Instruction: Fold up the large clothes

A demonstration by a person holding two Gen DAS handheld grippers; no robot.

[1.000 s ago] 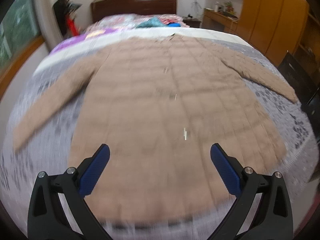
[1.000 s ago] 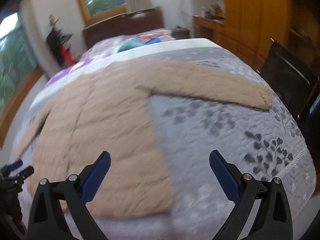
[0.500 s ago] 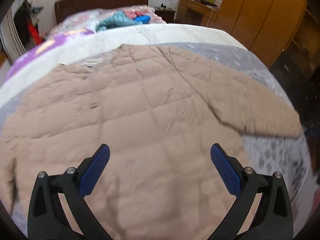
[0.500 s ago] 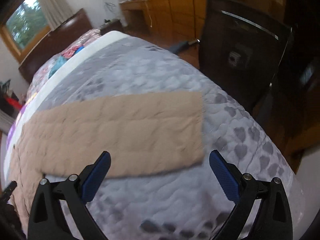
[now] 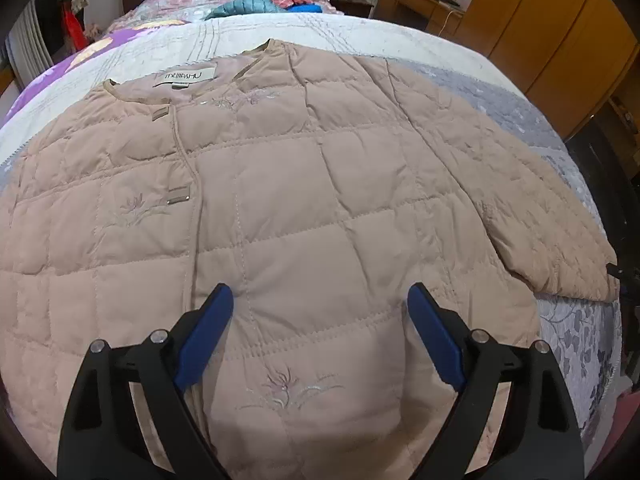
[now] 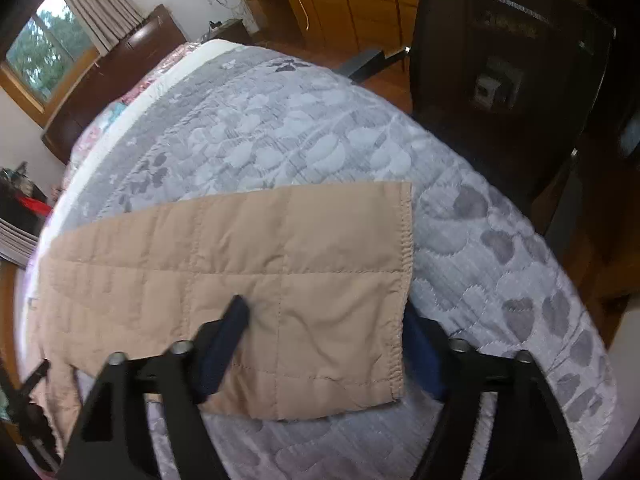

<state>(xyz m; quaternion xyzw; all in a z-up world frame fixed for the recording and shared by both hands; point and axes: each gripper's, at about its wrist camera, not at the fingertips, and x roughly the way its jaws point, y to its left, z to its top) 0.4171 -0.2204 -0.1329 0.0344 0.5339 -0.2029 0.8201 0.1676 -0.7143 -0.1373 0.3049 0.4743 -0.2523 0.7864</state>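
A large beige quilted jacket (image 5: 304, 184) lies flat, front up, on the bed, with its collar and label at the far side. My left gripper (image 5: 320, 320) is open and empty, low over the jacket's chest. The jacket's right sleeve (image 6: 256, 276) lies spread on the grey bedspread, cuff to the right. My right gripper (image 6: 326, 320) is open, with one finger over the sleeve near the cuff and the other finger partly hidden behind the cuff edge. It holds nothing.
The bed has a grey leaf-patterned bedspread (image 6: 304, 128). Folded clothes (image 5: 260, 0) lie near the dark headboard. A black chair (image 6: 508, 80) stands close to the bed's right edge. Wooden wardrobes (image 5: 540, 28) line the right wall.
Both grippers have moved closer and lower to the jacket. The left came down toward the chest. The right dropped onto the sleeve cuff, which now lies between its fingers.
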